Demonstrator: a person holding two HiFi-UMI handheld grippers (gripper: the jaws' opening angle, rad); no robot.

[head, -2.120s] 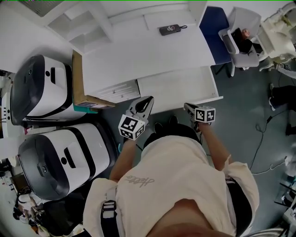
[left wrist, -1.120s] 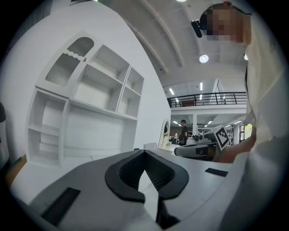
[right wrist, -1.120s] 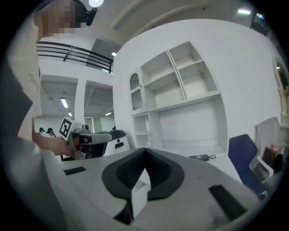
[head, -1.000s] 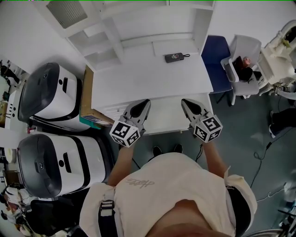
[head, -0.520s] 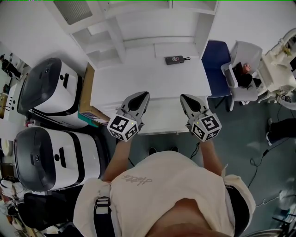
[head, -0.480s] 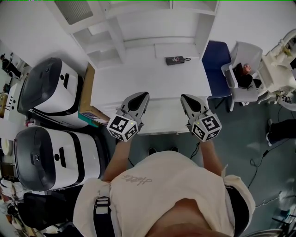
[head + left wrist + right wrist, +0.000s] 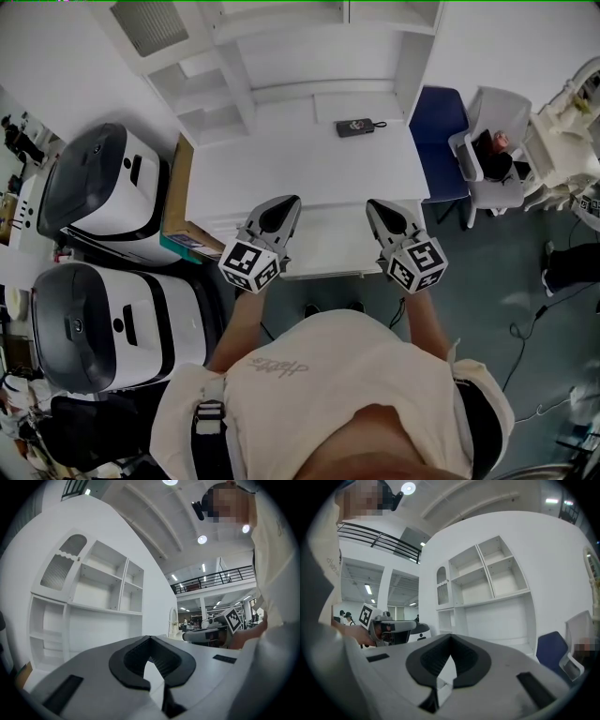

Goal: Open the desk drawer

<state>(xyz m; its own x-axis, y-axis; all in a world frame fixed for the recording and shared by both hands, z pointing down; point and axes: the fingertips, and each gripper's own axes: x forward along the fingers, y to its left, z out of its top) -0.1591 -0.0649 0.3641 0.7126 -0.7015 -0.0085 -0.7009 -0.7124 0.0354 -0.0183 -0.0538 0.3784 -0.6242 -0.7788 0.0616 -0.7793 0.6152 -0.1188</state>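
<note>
At the left gripper [image 7: 284, 202], jaws read closed: in the left gripper view the dark pads [image 7: 127, 662] meet at the tip with nothing between them. Empty. It points level and forward, toward the shelf unit [image 7: 281, 56], with its marker cube nearest the person and a bare forearm straight behind it. A cardboard box [image 7: 178, 187] lies off to its left, beside the desk's end.

Between and just below the two tools is the drawer [image 7: 328, 246], a white panel standing out toward the person past the front edge of the desk [image 7: 309, 159]. Neither tool grips it; both appear to hover above it.

Judgement: the drawer is already drawn out, at least part way. The step in hand looks like the end of the pull or a pause after it. How far it is open cannot be told. If more travel is wanted, the next move calls for one tool to drop to the front lip, catch it, and pull straight back.

To the right, the right gripper [image 7: 377, 204] mirrors the left: pads [image 7: 423, 661] together on nothing, level, pointing forward.
</note>
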